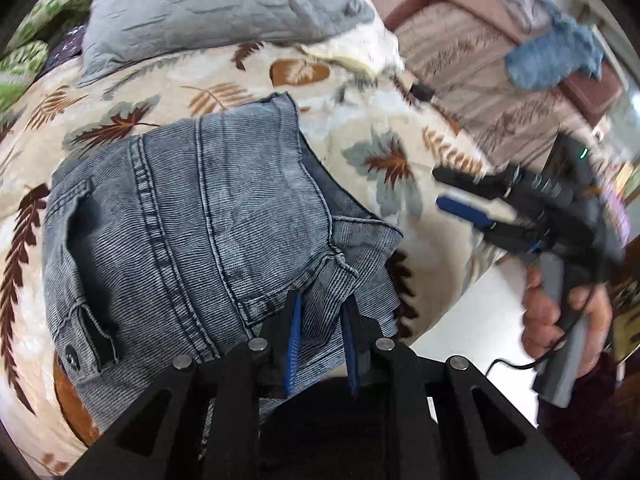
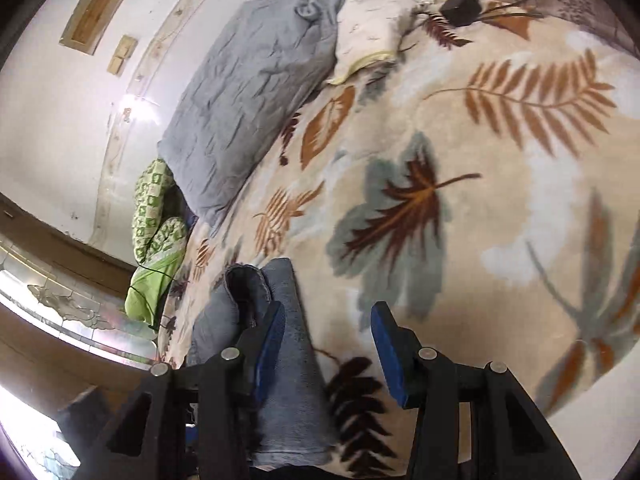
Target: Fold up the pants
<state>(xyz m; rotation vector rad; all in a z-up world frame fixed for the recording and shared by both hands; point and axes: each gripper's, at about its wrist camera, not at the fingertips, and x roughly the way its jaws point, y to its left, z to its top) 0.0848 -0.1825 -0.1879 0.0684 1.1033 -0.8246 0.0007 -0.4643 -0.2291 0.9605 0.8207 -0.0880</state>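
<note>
While left tongs (image 1: 320,312) pinch pants (image 1: 192,216), the hem seems hidden.

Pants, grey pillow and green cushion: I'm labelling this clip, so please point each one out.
pants (image 1: 192,216): left wrist view, on the denim beside the seam.
grey pillow (image 2: 248,96): right wrist view, middle of its crinkled cover.
green cushion (image 2: 154,216): right wrist view, patterned face.
</note>
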